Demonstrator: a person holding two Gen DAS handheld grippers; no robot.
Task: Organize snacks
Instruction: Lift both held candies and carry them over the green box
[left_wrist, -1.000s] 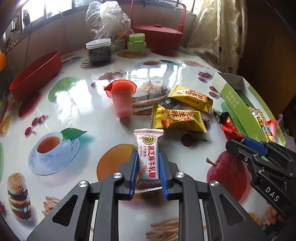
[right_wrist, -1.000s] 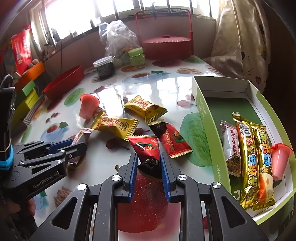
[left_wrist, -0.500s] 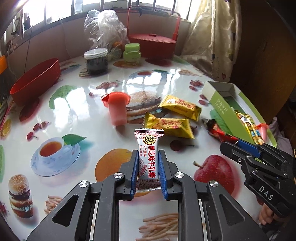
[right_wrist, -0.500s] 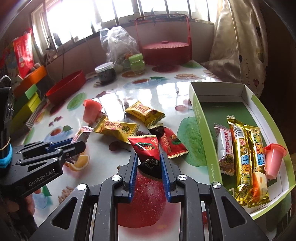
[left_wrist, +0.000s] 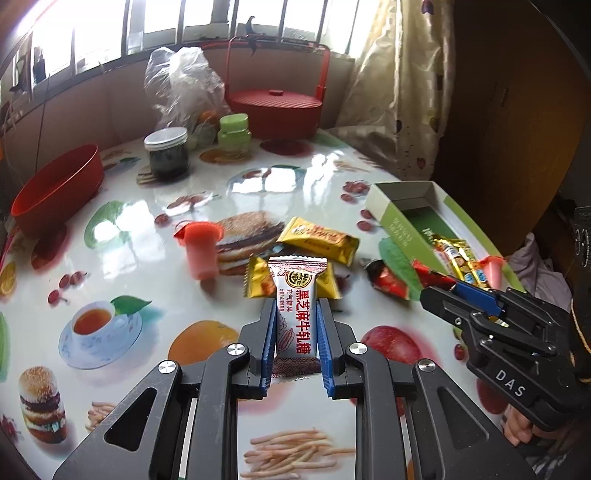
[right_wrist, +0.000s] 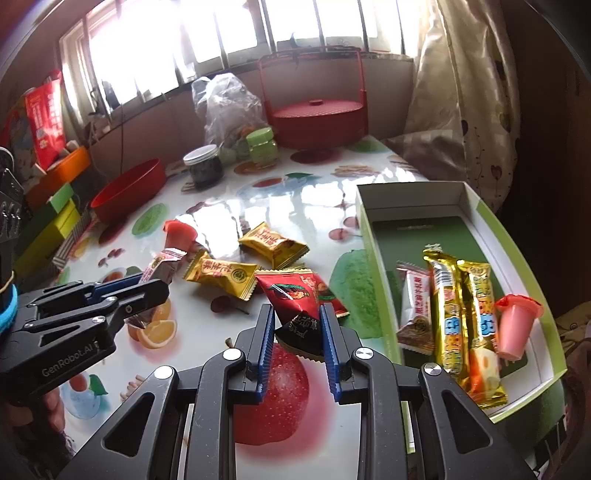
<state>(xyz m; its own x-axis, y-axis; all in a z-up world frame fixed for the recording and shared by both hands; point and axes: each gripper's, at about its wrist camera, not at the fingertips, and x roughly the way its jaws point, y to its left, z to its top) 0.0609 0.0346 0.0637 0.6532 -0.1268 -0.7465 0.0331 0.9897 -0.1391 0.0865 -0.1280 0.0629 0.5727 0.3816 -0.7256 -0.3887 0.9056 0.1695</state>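
My left gripper (left_wrist: 295, 314) is shut on a white sesame nougat packet (left_wrist: 297, 310), held upright above the fruit-print table. My right gripper (right_wrist: 297, 314) is shut on a red and black snack packet (right_wrist: 293, 299), lifted off the table. Each gripper shows in the other's view: the right gripper (left_wrist: 439, 291) at the right, the left gripper (right_wrist: 159, 284) at the left. The green and white box (right_wrist: 373, 236) at the right holds a white packet (right_wrist: 415, 295), two gold bars (right_wrist: 461, 314) and a pink jelly cup (right_wrist: 515, 325). Two yellow packets (right_wrist: 273, 243) and a pink jelly cup (right_wrist: 179, 236) lie on the table.
Another red packet (right_wrist: 328, 295) lies beside the box. At the back stand a red bowl (left_wrist: 55, 188), a dark jar (left_wrist: 166, 151), a green jar (left_wrist: 233, 133), a plastic bag (left_wrist: 181, 92) and a red lidded basket (left_wrist: 273, 107). A curtain (left_wrist: 391, 92) hangs at the right.
Both grippers have risen with their packets. The red packet has come up off the table, and the table's objects look smaller and farther away.
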